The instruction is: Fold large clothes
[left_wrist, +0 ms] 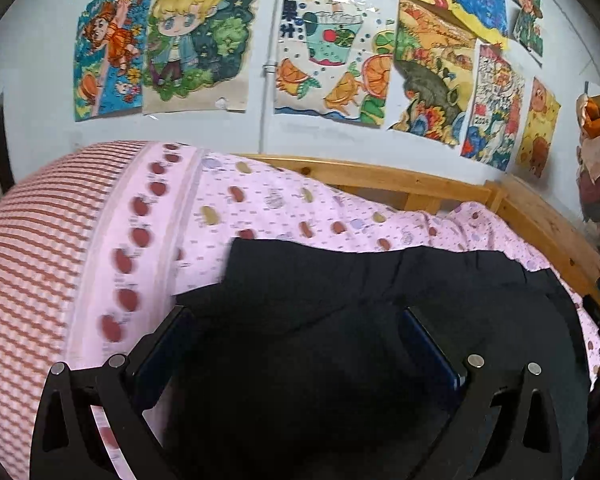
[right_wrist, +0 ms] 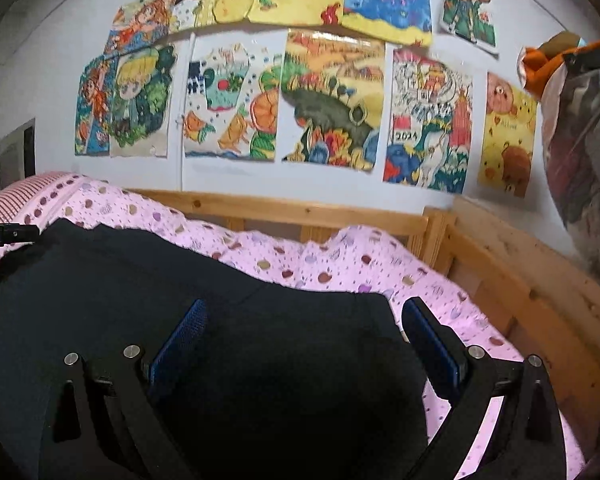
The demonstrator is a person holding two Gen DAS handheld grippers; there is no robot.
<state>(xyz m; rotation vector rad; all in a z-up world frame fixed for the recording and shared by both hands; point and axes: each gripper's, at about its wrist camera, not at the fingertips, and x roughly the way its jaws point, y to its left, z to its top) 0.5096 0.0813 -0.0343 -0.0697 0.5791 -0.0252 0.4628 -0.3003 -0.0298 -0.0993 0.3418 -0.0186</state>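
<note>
Hovering w/ jaws apart: left gripper (left_wrist: 296, 316) & right gripper (right_wrist: 306, 312) over black garment (left_wrist: 340, 300) on pink bedsheet (left_wrist: 260, 204)

A large black garment (left_wrist: 340, 320) lies spread flat across the pink dotted bedding (left_wrist: 280, 208).

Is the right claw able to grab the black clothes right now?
Probably yes. The right claw is open and sits right over the black clothes lying on the pink bedspread. Nothing lies between its fingers and the fabric, so the way looks free.
</note>
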